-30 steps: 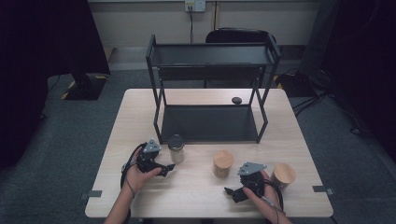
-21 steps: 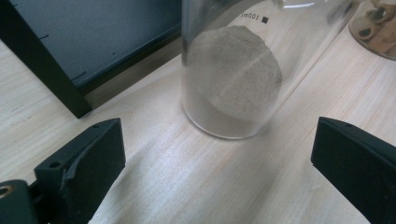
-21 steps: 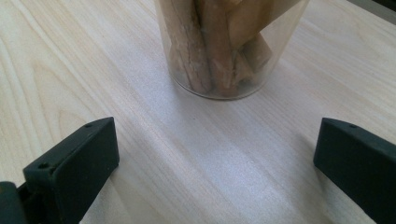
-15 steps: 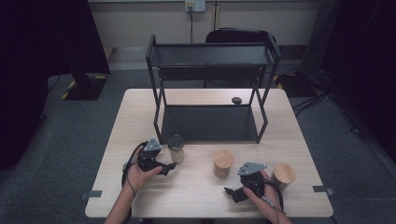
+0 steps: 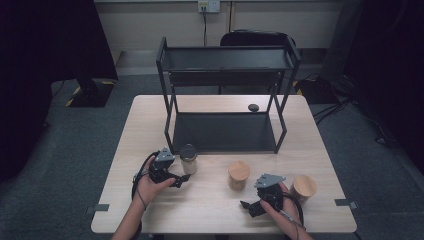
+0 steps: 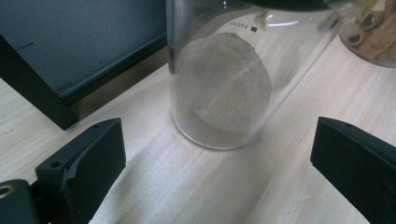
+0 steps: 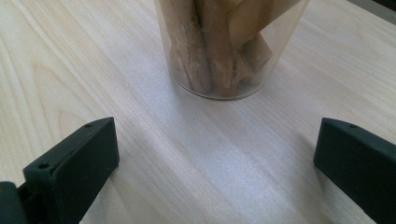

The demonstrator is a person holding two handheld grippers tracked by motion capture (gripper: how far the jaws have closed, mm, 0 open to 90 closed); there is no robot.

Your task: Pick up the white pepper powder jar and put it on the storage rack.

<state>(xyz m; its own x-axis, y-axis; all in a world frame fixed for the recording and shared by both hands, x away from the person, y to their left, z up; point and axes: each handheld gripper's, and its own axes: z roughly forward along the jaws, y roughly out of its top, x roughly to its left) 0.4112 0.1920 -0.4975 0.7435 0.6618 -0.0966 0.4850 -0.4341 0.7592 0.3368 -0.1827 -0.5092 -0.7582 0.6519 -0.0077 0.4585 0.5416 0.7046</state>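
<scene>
From above, the left gripper [image 5: 181, 181] is sitting just short of the upright powder jar [image 5: 188, 159], by the shelf [image 5: 225, 132]. Its own view is showing jaws spread wide, the jar [image 6: 219, 88] straight ahead. The right gripper [image 7: 215, 172], equally open, is facing the stick jar [image 7: 224, 46].

The table [image 5: 210, 210] is pale wood with a matt, fine grain. The jar [image 6: 219, 79] is clear glossy glass holding grey powder; another glass jar [image 7: 229, 46] holds rough wooden sticks. The rack [image 5: 225, 60] looks like matt black metal
</scene>
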